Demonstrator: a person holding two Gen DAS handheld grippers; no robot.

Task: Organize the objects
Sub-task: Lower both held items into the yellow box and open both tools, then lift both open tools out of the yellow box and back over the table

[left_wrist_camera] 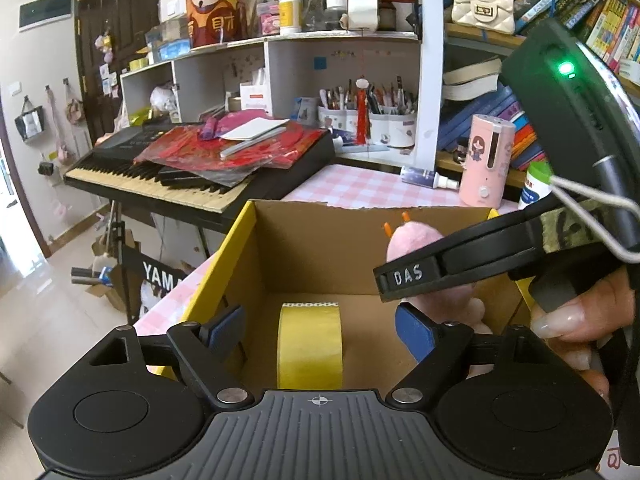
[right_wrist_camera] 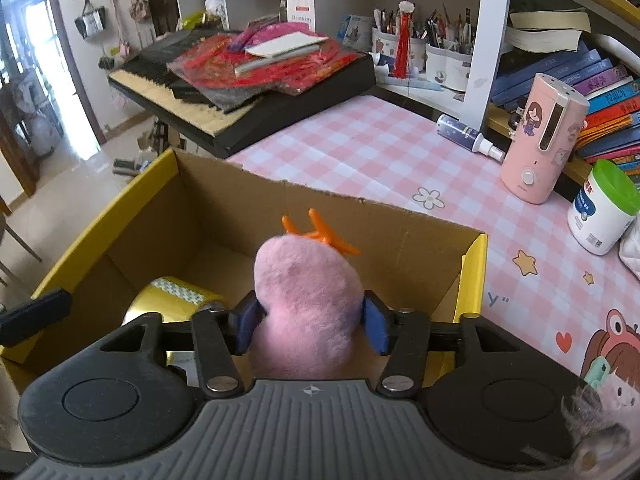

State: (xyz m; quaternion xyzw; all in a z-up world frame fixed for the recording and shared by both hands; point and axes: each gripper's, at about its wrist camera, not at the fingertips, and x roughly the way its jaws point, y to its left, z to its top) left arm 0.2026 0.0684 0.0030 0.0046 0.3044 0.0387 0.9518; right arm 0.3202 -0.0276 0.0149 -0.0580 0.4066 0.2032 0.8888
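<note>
A cardboard box with yellow outer sides stands open on the pink checked table. A yellow tape roll stands on edge on its floor; it also shows in the right wrist view. My left gripper is open over the box, its blue pads either side of the roll and apart from it. My right gripper is shut on a pink plush toy with orange feet, held above the box's right half. The toy shows partly behind the right gripper in the left wrist view.
A pink humidifier, a spray bottle and a green-lidded jar stand on the table at the right. A keyboard piled with red packets lies behind the box. Shelves of books and pen cups line the back.
</note>
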